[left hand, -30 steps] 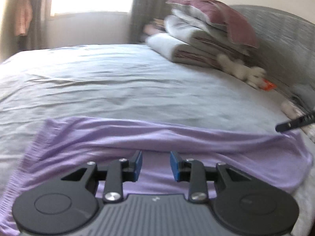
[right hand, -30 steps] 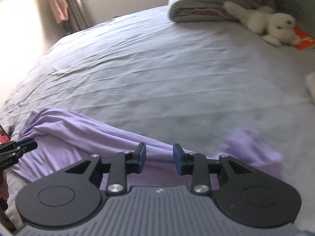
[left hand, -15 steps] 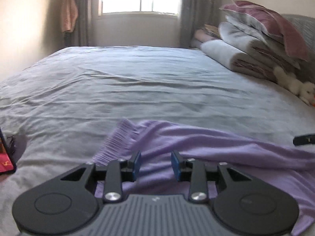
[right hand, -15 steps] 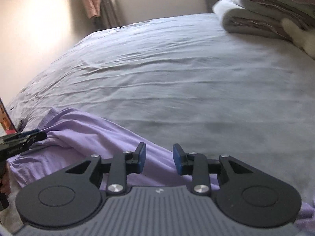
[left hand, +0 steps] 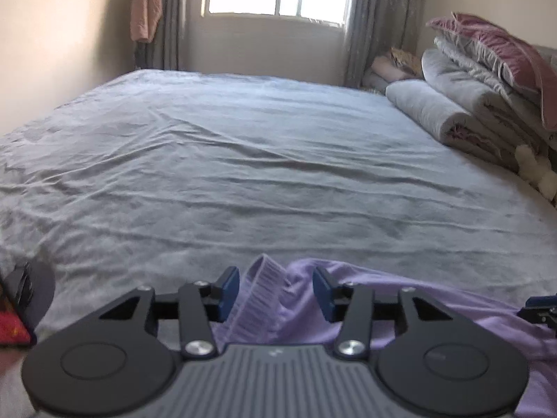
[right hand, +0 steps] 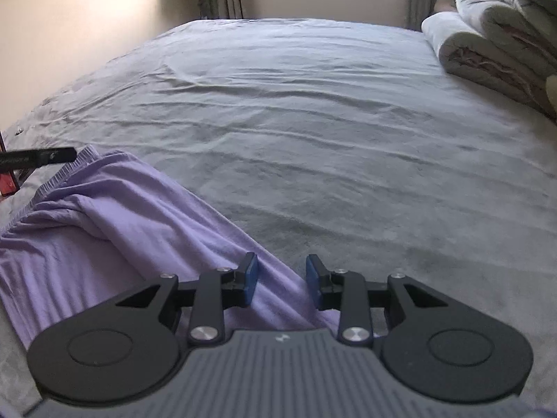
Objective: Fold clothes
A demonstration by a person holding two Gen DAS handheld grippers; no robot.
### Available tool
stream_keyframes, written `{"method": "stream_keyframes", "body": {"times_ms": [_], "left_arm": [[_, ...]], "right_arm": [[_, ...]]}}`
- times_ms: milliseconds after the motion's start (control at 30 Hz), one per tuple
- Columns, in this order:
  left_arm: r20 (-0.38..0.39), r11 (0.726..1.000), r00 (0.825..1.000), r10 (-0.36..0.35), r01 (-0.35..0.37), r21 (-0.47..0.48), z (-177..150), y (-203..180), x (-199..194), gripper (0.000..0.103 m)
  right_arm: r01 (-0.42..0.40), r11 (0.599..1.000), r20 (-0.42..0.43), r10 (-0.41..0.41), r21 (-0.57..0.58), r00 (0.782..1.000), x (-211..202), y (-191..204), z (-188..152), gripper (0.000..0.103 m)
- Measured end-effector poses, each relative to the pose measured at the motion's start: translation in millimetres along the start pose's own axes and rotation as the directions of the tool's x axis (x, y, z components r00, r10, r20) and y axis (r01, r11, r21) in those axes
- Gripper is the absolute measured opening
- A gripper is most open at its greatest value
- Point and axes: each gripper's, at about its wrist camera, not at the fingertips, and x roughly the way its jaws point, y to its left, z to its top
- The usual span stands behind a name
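A lilac garment [left hand: 435,310] lies crumpled along the near edge of the grey bed [left hand: 278,156]. My left gripper [left hand: 276,292] is at its left end. Its jaws are opening, and the ribbed hem [left hand: 264,278] stands up between them with a gap to each pad. My right gripper [right hand: 282,280] hovers open over the far edge of the lilac garment [right hand: 122,216], with the cloth lying below its pads. The left gripper's finger [right hand: 38,156] shows at the hem in the right wrist view. The right gripper's tip [left hand: 539,308] shows at the right edge of the left wrist view.
Folded quilts and pillows [left hand: 470,104] are stacked at the bed's right side, with a white plush toy [left hand: 536,170] beside them. A red object [left hand: 10,324] sits at the near left edge. A pink garment [left hand: 146,7] hangs by the window.
Both grippers have slid left along the garment. The left one has gone from its middle to the ribbed hem end, and its jaws stand wider. The right gripper's gap looks unchanged.
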Motion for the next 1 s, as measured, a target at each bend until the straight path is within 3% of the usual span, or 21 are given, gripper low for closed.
{"method": "stream_keyframes", "body": {"times_ms": [167,367,600,733,767,800,1000], "left_arm": [[-0.057,1.000,0.998,-0.026,0.025,-0.009,8,10,25,0.045],[-0.090,0.996,0.993,-0.070,0.064,-0.066,3,21,39,0.027],[-0.068,0.992,0.994,-0.080,0.072,-0.103,4,26,38,0.021],[-0.048,0.995,0.997,-0.059,0.055,-0.081,3,21,37,0.020],[-0.040,0.996,0.998,-0.050,0.047,-0.074,3,20,37,0.020],[-0.030,0.997,0.999,-0.038,0.036,-0.063,3,18,36,0.002],[0.036,0.998,0.999,0.014,-0.012,-0.060,7,20,26,0.003]], "right_arm": [[-0.057,0.998,-0.017,0.057,0.016,0.998,-1,-8,0,0.036],[-0.068,0.997,-0.051,0.067,-0.020,0.996,4,-5,1,0.036],[-0.137,0.977,-0.059,0.149,0.163,0.987,4,-34,7,0.030],[-0.080,0.997,-0.081,0.080,0.013,0.993,4,-11,7,0.030],[-0.058,0.998,-0.085,0.055,-0.038,0.995,5,-3,7,0.019],[-0.042,0.998,-0.081,0.037,-0.055,0.996,5,1,8,0.000],[0.087,0.992,-0.009,-0.088,-0.090,0.996,3,10,21,0.001]]}}
